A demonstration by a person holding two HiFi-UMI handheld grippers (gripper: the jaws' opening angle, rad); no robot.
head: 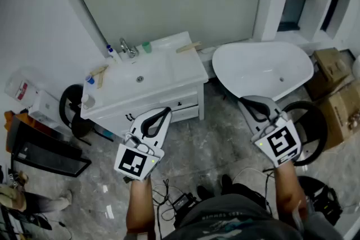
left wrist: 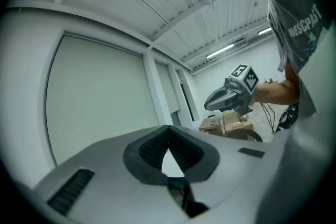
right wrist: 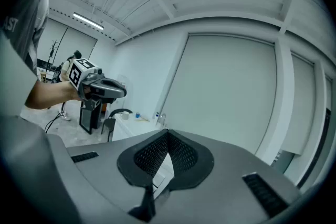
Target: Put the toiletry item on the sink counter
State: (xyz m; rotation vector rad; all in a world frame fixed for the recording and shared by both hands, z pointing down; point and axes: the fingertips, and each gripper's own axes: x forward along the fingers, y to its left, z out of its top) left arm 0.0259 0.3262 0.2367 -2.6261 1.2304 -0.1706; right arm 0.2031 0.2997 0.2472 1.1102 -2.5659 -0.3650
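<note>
Toiletry items: several, all on the white table around its inset basin; none in either hand-held gripper.

- Blue-capped bottle: upright, left of the basin, at the table's left edge.
- White bottle: upright, left of the basin and nearer the front corner.
- Wooden piece: lying flat left of the basin, just beside the blue-capped bottle; kind not clear.
- Blue-topped bottle: upright behind the basin, just left of the faucet.
- Green cup: behind the basin, just right of the faucet.
- Second wooden piece: flat, behind and right of the basin, at the table's far right corner.

Left hand-held gripper: held in front of the basin, off the table, tip level with the drawer front in the head view. Jaws together, pads meeting at the tips, nothing between them. Well apart from every item listed.

Right hand-held gripper: held well to the right of the basin, tip by the near end of the white bathtub. Jaws together, nothing between them. Farther from the items than the left one.

Cardboard boxes: on the floor far right of the basin, beyond the bathtub.
</note>
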